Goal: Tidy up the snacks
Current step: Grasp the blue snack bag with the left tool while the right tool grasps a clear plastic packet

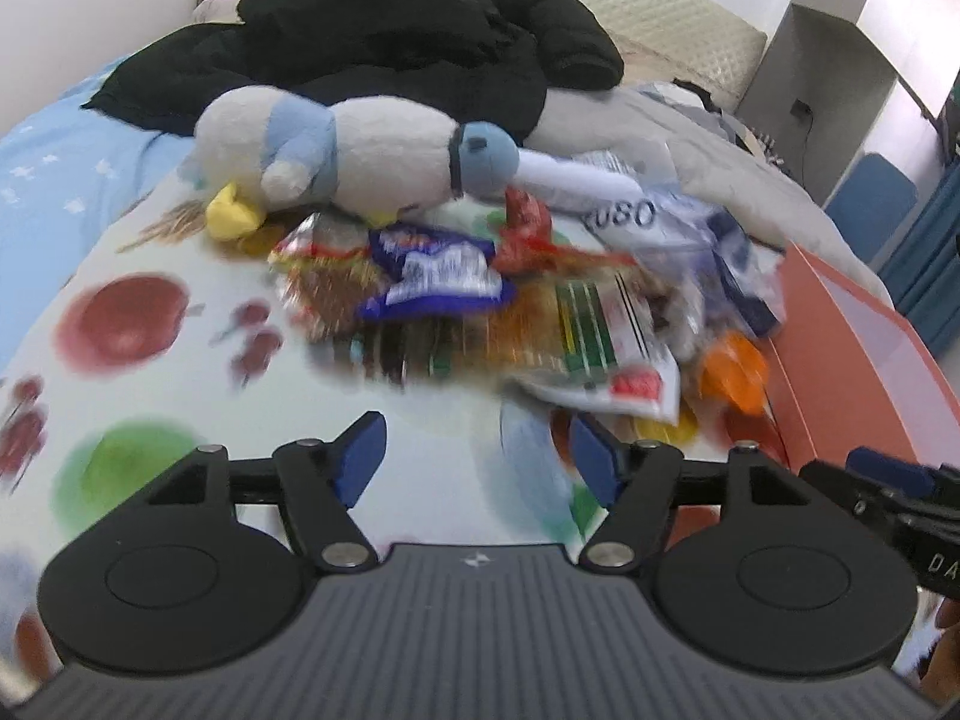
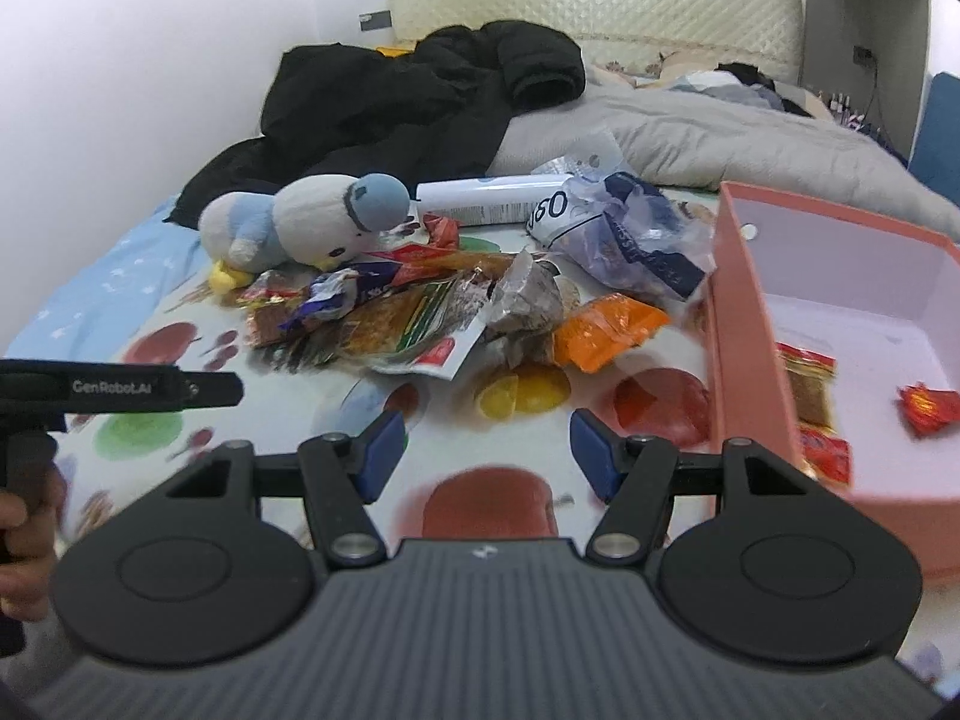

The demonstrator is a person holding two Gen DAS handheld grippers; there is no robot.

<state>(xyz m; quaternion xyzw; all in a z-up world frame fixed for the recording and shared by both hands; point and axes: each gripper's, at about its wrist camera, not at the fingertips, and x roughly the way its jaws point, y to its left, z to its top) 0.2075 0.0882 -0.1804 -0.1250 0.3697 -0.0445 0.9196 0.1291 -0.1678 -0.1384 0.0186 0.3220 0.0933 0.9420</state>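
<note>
My left tongs [image 1: 477, 459] apart, empty; right tongs [image 2: 486, 456] apart, empty; snack pile [image 2: 420, 312] left of pink box [image 2: 744, 330].

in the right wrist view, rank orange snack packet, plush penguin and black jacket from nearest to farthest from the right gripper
1. orange snack packet, just ahead of the right gripper, slightly right.
2. plush penguin, farther back on the left.
3. black jacket, at the back, behind the penguin.
</note>
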